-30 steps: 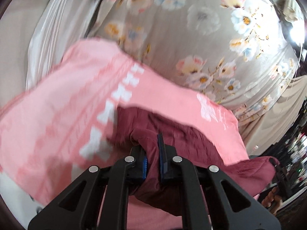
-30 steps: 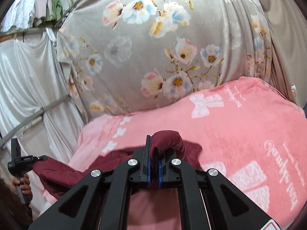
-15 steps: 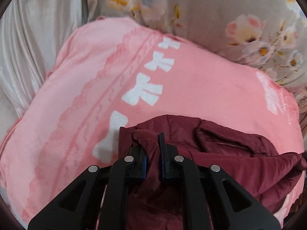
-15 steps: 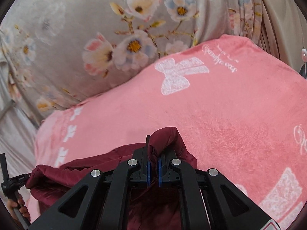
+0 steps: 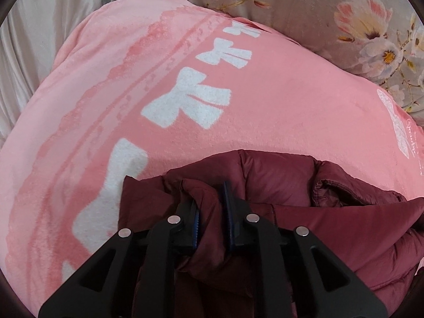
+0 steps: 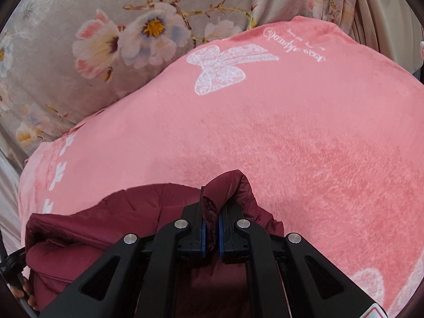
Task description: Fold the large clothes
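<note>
A dark red padded jacket (image 5: 278, 175) lies bunched on a pink blanket (image 5: 265, 92) with white bow prints. My left gripper (image 5: 210, 204) is shut on a fold of the jacket at its left end. My right gripper (image 6: 210, 212) is shut on a fold of the same jacket (image 6: 143, 206), low over the pink blanket (image 6: 291, 137). The jacket stretches between the two grippers. The left gripper and the hand holding it (image 6: 18, 278) show at the lower left of the right wrist view.
A grey floral cloth (image 6: 92, 39) hangs behind the blanket and also shows in the left wrist view (image 5: 344, 13). Pale satin drapery (image 5: 31, 39) hangs on the left. Beige curtain (image 6: 384, 13) is at the far right.
Both grippers have come down and forward with the jacket. The blanket now fills both views and the jacket rests on it.
</note>
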`<state>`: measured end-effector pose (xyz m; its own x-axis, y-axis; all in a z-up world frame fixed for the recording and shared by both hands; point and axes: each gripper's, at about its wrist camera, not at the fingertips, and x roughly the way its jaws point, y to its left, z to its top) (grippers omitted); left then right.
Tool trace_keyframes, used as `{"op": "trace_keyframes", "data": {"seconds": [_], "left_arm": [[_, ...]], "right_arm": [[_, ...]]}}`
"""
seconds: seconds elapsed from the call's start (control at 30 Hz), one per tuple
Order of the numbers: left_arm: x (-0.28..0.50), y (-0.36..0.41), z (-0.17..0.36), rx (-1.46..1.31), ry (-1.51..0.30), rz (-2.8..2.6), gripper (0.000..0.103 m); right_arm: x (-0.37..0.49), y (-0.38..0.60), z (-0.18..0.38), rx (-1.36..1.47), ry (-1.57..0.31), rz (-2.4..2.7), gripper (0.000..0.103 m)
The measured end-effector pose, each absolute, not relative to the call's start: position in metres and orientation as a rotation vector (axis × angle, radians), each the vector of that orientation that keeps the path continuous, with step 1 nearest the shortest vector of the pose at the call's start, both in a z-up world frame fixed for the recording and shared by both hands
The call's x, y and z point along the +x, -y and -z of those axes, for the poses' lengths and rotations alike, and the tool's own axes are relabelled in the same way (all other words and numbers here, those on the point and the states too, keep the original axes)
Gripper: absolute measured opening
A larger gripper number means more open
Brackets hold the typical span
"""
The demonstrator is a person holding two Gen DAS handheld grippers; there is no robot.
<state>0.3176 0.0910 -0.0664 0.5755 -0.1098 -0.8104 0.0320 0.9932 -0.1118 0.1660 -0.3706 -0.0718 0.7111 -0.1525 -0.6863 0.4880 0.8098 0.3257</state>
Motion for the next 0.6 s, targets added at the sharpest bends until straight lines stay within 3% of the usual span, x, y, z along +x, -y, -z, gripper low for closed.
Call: {"op": "trace_keyframes", "data": {"seconds": [0.17,0.23,0.33,0.4,0.43,0.47,0.53,0.57,0.6], "left_arm": [[0.316,-0.102,0.068,-0.177,-0.926,0.131,0.018],[0.314,-0.111,0.058,-0.206,-0.937,0.141,0.021],[0.300,-0.130,0.023,-0.249,-0.887,0.178,0.025],[0.287,-0.141,-0.003,-0.255,-0.848,0.192,0.030],[0.282,-0.145,-0.014,-0.257,-0.831,0.195,0.032],[0.276,-0.148,-0.023,-0.265,-0.812,0.202,0.038],[0.263,-0.154,-0.042,-0.257,-0.753,0.147,0.066],[0.253,-0.157,-0.054,-0.232,-0.687,0.082,0.088],[0.241,-0.158,-0.069,-0.199,-0.596,0.027,0.095]], "right_arm": [[0.167,0.379,0.071,0.570,-0.689,0.323,0.009],[0.158,0.386,0.057,0.600,-0.653,0.291,0.015],[0.131,0.392,0.016,0.623,-0.539,0.250,0.032],[0.109,0.392,-0.012,0.594,-0.454,0.275,0.058],[0.094,0.390,-0.028,0.572,-0.399,0.280,0.060],[0.083,0.387,-0.039,0.554,-0.369,0.286,0.060],[0.069,0.377,-0.054,0.498,-0.342,0.308,0.060],[0.065,0.369,-0.058,0.461,-0.340,0.308,0.060],[0.062,0.357,-0.060,0.414,-0.351,0.299,0.060]]}}
